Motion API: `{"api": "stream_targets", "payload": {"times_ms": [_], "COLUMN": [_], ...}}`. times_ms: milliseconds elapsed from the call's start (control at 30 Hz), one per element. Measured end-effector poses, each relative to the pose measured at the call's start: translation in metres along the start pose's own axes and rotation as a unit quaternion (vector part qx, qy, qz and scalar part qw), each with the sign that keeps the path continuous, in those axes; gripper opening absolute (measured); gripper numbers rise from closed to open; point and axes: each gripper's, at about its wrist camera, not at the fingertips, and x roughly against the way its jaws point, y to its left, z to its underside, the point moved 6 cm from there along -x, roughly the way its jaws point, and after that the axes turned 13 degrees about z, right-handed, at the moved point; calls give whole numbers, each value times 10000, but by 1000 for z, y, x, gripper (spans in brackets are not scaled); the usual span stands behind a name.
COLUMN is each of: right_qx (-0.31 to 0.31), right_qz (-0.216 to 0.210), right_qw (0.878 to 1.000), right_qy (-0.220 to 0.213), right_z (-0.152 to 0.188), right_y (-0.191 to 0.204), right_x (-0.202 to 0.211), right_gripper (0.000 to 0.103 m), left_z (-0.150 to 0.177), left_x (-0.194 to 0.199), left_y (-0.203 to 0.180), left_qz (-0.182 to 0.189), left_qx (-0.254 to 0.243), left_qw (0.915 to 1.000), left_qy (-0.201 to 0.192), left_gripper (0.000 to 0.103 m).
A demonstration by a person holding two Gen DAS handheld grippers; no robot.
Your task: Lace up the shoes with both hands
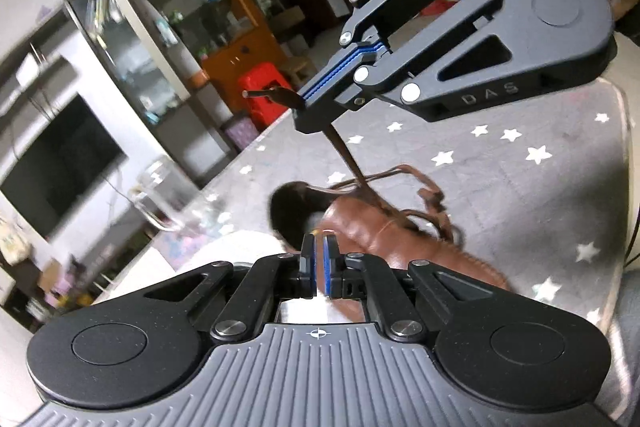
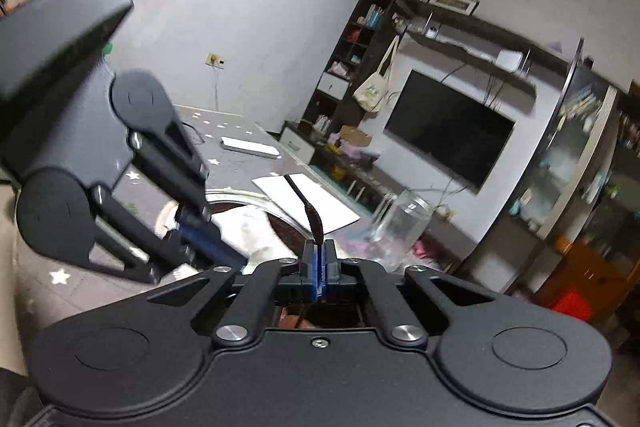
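Tool on the right (image 1: 302,103), a black two-finger one with blue pads, is seen closed on the flat brown shoelace (image 1: 348,159); the dark lace tip (image 2: 298,193) sticks out past its pads. From this tool the lace runs down, fairly straight, to the glossy brown leather shoe (image 1: 384,239). The left tool (image 1: 319,259) is almost closed, with only a narrow gap between its pads, and nothing can be seen held in it.

The step in hand is judged to be the pulling of one lace end away from the shoe. To do it well, the grip near the tip should be kept firm, and the pull should be made along the line of the lace, so that the shoe is not lifted or turned. The shoe could be steadied by the left tool, which is just above it.

The shoe lies on the grey counter with white stars (image 1: 500,163), its dark opening turned towards the room. Other parts of the lace lie in loose loops (image 1: 430,195) over its upper. How many eyelets are threaded cannot be told.
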Motion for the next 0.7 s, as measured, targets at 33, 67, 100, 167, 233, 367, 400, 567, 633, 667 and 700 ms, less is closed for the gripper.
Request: {"api": "stream_targets", "payload": {"times_ms": [33, 67, 100, 167, 233, 367, 400, 567, 633, 667, 700], "right_qx": [49, 90, 97, 87, 131, 269, 276, 303, 368, 415, 463], "right_qz": [14, 35, 39, 41, 35, -15, -22, -91, -110, -124, -138], "right_qw": [10000, 9999, 9999, 9999, 9999, 9996, 9996, 9994, 9991, 9988, 9986], "right_qy": [22, 40, 53, 57, 56, 74, 80, 145, 181, 208, 236], "right_z": [2, 4, 5, 7, 8, 11, 12, 18, 20, 22, 24], "right_y": [0, -1, -1, -1, 0, 5, 6, 12, 15, 16, 18], "right_x": [0, 0, 1, 0, -1, -4, -5, -10, -12, -13, -15], "right_gripper": [2, 2, 2, 2, 2, 2, 2, 2, 2, 2, 2], "left_z": [-1, -2, -3, -5, -8, -10, -9, -8, -6, -5, -4], "left_x": [-4, -8, -12, -17, -21, -25, -26, -20, -15, -12, -9], "left_y": [0, 0, 1, 4, 7, 11, 12, 16, 16, 17, 17], "left_qz": [44, 88, 132, 120, 134, 153, 189, 373, 369, 356, 342], "left_qx": [74, 148, 222, 364, 535, 705, 751, 849, 780, 753, 727], "left_qw": [10000, 9998, 9996, 9992, 9984, 9973, 9969, 9957, 9962, 9965, 9968], "left_qy": [34, 68, 102, 128, 134, 147, 153, 90, 68, 63, 58], "left_gripper": [5, 6, 8, 15, 26, 28, 28, 20, 18, 17, 16]}}
